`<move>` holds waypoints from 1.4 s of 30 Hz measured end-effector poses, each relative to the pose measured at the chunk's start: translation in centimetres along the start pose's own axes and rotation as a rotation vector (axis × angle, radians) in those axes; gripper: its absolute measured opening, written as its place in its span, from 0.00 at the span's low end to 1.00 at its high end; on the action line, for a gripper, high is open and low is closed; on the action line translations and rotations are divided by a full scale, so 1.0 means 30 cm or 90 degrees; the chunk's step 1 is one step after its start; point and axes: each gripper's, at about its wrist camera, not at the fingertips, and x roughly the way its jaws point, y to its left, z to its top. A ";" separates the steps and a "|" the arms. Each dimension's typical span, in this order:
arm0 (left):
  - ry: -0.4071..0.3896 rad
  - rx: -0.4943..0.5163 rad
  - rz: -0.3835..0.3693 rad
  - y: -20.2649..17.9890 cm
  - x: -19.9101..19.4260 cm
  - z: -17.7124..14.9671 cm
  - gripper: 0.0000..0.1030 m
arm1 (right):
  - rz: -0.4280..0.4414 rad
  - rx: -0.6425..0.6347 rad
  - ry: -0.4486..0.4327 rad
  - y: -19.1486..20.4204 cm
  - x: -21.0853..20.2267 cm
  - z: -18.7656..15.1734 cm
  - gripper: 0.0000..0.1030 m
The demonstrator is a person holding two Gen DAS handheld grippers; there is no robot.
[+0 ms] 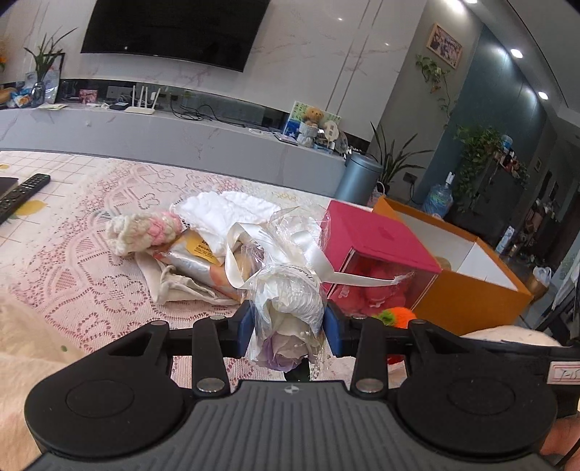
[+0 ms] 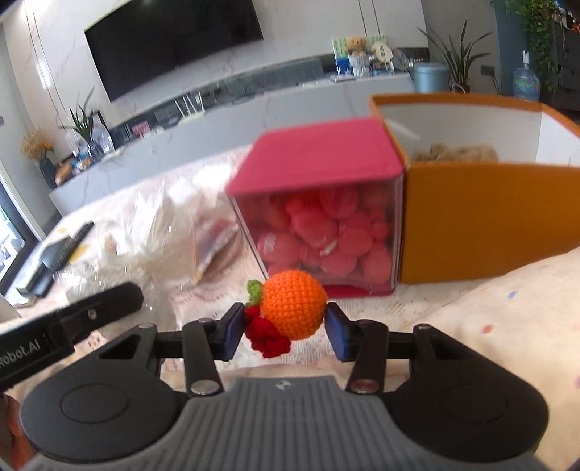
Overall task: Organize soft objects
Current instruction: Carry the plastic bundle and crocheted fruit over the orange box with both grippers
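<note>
Nearest the left wrist camera, the left tongs are clamped on a cellophane-wrapped flower bundle, its pale purple and white blooms pointing back toward the camera and a white ribbon trailing from it. In the right wrist view, the right tongs have a crocheted orange with a green leaf and red knitted bits between their blue pads; the left pad touches the red part, while a small gap shows at the right pad, so whether they truly grip it cannot be told.

Both work over a counter covered with a pink-and-white lace cloth. Just beyond the bundle lies a heap of soft things: a cream and pink knitted roll, a white fluffy cloth, a silvery packet with a yellow label and a beige drawstring pouch. To the right of the heap stands a clear cube box with a magenta lid, packed with pink plush shapes, touching an open orange box with white inner walls and something tan inside. A black remote rests at the far left of the cloth.

Farther back runs a long grey marble-look TV bench with a white router, cables and a small teddy bear. Above it hangs a dark television on a pale marble wall. Potted plants, a blue-grey bin and a water bottle stand at the right.
</note>
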 end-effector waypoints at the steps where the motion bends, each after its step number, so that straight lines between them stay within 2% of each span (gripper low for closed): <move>1: -0.003 -0.005 -0.001 -0.008 -0.009 0.008 0.44 | 0.007 0.003 -0.011 -0.004 -0.026 0.010 0.47; 6: -0.023 -0.008 -0.023 -0.081 -0.060 0.058 0.44 | 0.032 -0.002 -0.080 -0.035 -0.174 0.075 0.47; 12: -0.040 0.017 -0.071 -0.228 -0.082 0.133 0.44 | 0.028 -0.012 -0.153 -0.131 -0.335 0.181 0.47; 19: -0.045 0.061 -0.135 -0.423 -0.028 0.228 0.44 | 0.001 -0.017 -0.185 -0.288 -0.457 0.305 0.47; 25: -0.009 0.088 -0.179 -0.569 0.095 0.285 0.44 | -0.038 -0.027 -0.173 -0.427 -0.488 0.380 0.47; 33: 0.055 0.112 -0.207 -0.719 0.312 0.330 0.44 | -0.099 -0.050 -0.126 -0.585 -0.425 0.477 0.47; 42: 0.155 0.097 -0.223 -0.800 0.554 0.312 0.44 | -0.164 -0.077 -0.018 -0.749 -0.257 0.550 0.47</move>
